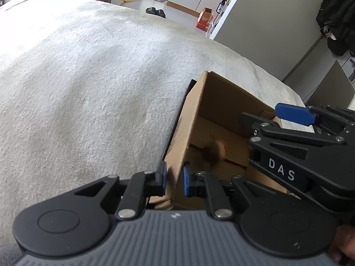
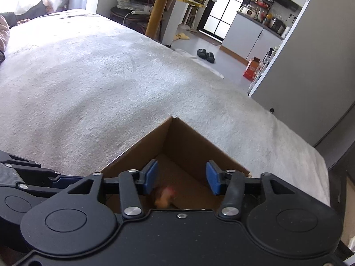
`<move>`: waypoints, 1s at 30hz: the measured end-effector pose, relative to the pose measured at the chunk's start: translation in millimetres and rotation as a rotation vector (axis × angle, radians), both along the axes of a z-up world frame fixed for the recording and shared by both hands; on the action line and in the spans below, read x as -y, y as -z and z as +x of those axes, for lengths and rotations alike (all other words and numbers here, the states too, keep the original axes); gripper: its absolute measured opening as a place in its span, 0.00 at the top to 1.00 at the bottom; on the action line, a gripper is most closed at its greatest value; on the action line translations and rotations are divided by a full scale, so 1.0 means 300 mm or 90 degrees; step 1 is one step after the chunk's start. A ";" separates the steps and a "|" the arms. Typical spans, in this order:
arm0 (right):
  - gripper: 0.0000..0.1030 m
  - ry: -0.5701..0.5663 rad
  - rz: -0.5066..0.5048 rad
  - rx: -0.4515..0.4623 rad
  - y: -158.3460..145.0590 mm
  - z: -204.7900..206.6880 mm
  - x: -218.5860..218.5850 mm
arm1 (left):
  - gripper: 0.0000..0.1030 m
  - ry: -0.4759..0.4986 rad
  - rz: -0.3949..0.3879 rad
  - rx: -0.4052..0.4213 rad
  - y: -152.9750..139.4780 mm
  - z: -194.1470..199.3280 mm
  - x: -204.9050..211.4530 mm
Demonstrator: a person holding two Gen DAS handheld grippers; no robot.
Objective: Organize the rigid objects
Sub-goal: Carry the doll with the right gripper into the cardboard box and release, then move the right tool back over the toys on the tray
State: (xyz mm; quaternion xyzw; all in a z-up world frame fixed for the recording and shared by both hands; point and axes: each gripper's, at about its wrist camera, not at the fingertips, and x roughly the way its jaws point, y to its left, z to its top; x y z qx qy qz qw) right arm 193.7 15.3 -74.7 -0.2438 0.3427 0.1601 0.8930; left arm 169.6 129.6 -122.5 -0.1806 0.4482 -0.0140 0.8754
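Note:
An open cardboard box (image 1: 195,119) sits on the white blanket; it also shows in the right wrist view (image 2: 188,141). My left gripper (image 1: 174,180) is shut on the box's near left wall. My right gripper (image 2: 182,177) is open above the box; it shows from the side in the left wrist view (image 1: 273,119). A small blurred orange and brown object (image 2: 164,196) is in the air just below the right gripper's fingers, inside the box; it also shows in the left wrist view (image 1: 216,151).
The white blanket (image 2: 88,84) covers a bed around the box. Beyond the bed's far edge are a grey floor with black shoes (image 2: 205,55), a red carton (image 2: 251,68), a grey wall (image 2: 310,77) and a yellow side table (image 2: 159,11).

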 end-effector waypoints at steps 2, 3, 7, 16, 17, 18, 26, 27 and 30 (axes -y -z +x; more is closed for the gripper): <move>0.48 0.004 0.002 -0.003 0.003 -0.006 0.010 | 0.87 0.002 0.005 0.002 -0.002 -0.001 0.005; 0.47 0.007 0.003 -0.006 0.006 -0.008 0.015 | 0.87 0.002 0.006 0.002 -0.002 -0.002 0.005; 0.41 0.021 0.009 -0.015 0.019 -0.029 0.044 | 0.87 0.005 0.012 0.000 -0.004 0.000 0.012; 0.22 0.046 0.028 -0.005 0.013 -0.074 0.133 | 0.79 0.037 0.056 -0.013 -0.043 0.005 0.059; 0.20 0.052 0.034 -0.004 0.013 -0.077 0.149 | 0.76 0.039 0.062 -0.014 -0.047 0.005 0.065; 0.19 0.058 0.038 -0.004 0.013 -0.081 0.164 | 0.74 0.040 0.068 -0.015 -0.052 0.005 0.072; 0.16 0.098 0.080 -0.006 0.015 -0.115 0.294 | 0.49 0.054 0.143 -0.007 -0.092 -0.005 0.151; 0.15 0.103 0.085 -0.008 0.017 -0.117 0.310 | 0.44 0.059 0.151 -0.006 -0.098 -0.007 0.165; 0.14 0.123 0.107 -0.014 0.023 -0.124 0.367 | 0.34 0.072 0.174 -0.001 -0.117 -0.014 0.210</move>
